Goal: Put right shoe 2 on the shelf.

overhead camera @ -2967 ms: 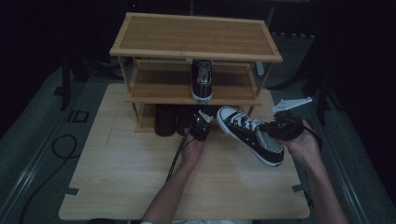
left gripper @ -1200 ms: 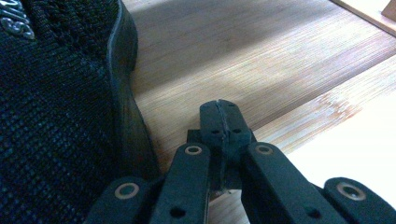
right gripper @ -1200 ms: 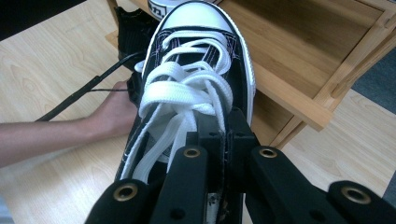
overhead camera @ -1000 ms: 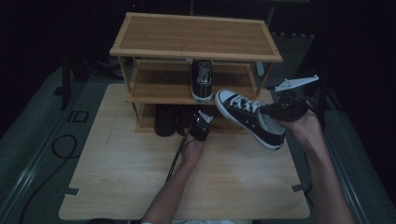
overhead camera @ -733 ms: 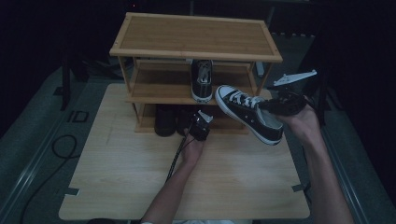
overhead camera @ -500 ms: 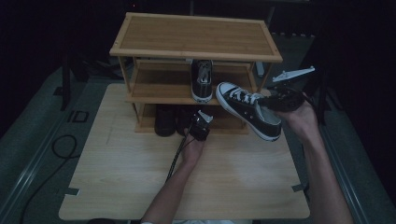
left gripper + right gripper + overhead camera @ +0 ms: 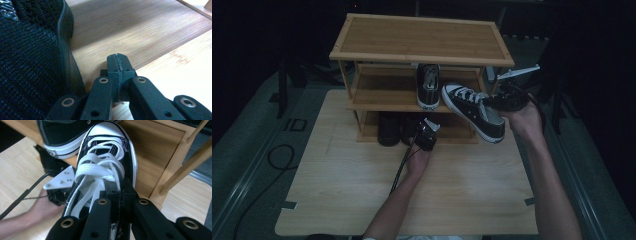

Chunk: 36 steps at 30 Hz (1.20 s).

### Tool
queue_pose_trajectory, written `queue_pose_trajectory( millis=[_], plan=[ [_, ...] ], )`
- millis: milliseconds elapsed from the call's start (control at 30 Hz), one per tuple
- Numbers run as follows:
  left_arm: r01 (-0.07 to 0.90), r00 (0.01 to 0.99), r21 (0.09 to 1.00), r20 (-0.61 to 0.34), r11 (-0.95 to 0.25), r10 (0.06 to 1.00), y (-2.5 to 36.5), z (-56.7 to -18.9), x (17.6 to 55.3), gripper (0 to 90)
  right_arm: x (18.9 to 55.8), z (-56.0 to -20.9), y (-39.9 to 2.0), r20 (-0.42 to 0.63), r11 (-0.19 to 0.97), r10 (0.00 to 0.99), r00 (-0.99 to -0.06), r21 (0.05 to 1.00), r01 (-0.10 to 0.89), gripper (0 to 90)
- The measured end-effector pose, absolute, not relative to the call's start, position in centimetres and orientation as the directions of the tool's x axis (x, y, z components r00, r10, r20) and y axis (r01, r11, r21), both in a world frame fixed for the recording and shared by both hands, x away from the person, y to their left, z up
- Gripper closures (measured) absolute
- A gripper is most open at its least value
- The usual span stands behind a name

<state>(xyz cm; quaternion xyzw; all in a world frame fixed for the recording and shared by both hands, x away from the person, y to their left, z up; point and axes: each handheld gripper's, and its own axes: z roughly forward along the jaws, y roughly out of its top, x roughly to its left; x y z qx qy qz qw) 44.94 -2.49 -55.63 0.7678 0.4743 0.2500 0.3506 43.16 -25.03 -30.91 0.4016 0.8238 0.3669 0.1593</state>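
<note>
Left fingers (image 7: 117,65) are pressed shut on nothing, parked beside a black shoe (image 7: 30,62) on the bottom shelf. Right fingers (image 7: 119,188) clamp the sneaker (image 7: 473,110) by its heel collar; it's swung from over the desk (image 7: 362,200) up to the rack (image 7: 422,37), so shelving comes next.

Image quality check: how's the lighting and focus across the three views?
High view: dim, with dark surroundings, though the shoe rack and held sneaker stay readable. Left gripper view: bright, soft shadow on the wood, near black shoe slightly soft. Right gripper view: well lit, laces sharp, no glare.
</note>
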Motion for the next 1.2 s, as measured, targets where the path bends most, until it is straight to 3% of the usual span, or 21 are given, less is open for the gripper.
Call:
queue_pose_trajectory(
  millis=[833, 1200],
  plan=[
    [0.554, 0.424, 0.776, 0.050, -0.303, 0.904, -2.5, -55.6, 44.9, 90.0, 45.1, -31.8, -22.1, 0.003, 0.322, 0.859, -0.512, 0.775, 0.545, 87.8],
    [0.555, 0.423, 0.775, 0.049, -0.302, 0.905, -2.5, -55.6, 44.9, 90.0, 45.1, -32.2, -21.8, 0.026, 0.300, 0.855, -0.518, 0.791, 0.533, 87.7]
  ],
)
